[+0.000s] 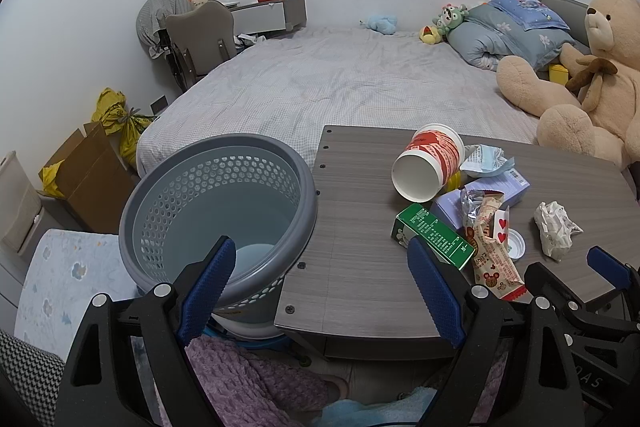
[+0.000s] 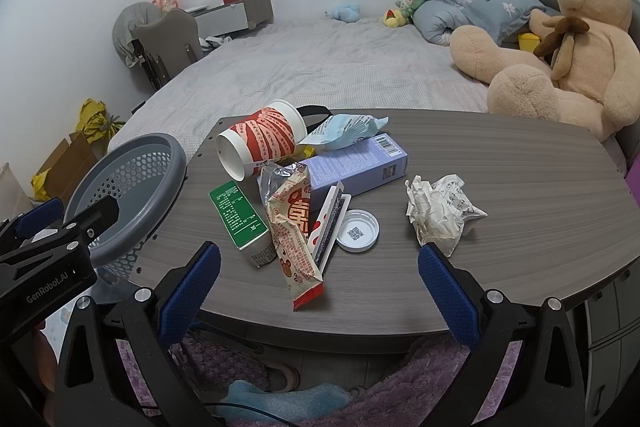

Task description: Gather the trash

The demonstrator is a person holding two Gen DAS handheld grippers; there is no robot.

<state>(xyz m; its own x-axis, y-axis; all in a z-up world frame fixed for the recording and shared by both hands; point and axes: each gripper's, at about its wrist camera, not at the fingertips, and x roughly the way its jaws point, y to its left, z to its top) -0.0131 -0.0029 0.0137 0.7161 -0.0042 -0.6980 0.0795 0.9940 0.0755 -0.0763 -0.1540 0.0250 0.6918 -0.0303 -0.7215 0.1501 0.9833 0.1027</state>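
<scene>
A pile of trash lies on the grey wooden table: a tipped red-and-white paper cup, a green carton, a lilac box, a long snack wrapper, a white lid, a pale blue wrapper and crumpled white paper. The grey perforated bin stands at the table's left edge. My left gripper hangs open over the table's near-left corner, beside the bin. My right gripper is open at the table's front edge, just short of the wrapper.
A bed with a big teddy bear, pillows and small toys lies behind the table. A chair and desk stand at the back left. Cardboard boxes and yellow bags sit on the floor left of the bin.
</scene>
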